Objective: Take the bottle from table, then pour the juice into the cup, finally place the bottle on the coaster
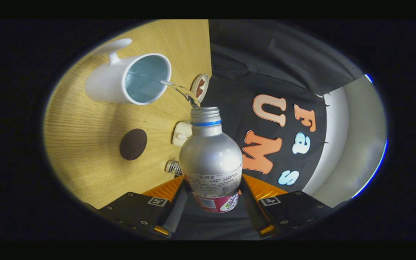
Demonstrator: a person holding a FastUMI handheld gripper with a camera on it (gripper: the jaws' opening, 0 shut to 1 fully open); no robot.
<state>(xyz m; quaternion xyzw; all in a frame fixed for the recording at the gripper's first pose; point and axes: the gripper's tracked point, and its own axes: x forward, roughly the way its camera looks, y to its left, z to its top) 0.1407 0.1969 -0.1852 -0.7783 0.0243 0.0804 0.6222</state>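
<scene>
A silver bottle (pixel 211 159) with a blue neck ring and no cap is held between my fingers, and my gripper (pixel 213 202) is shut on its labelled lower body. The view is rolled sideways, so the bottle is tipped toward the cup. A thin clear stream (pixel 179 89) runs from its mouth into the white handled cup (pixel 128 79), which holds pale liquid. A dark round coaster (pixel 133 144) lies on the wooden table (pixel 85 119), beside the bottle's shoulder and apart from the cup.
A small round patterned disc (pixel 199 87) sits near the table's edge by the stream. A cream-coloured small object (pixel 181 133) and a ridged metal cap (pixel 173 168) lie close behind the bottle. The black cloth wall (pixel 265 72) rises past the table's edge.
</scene>
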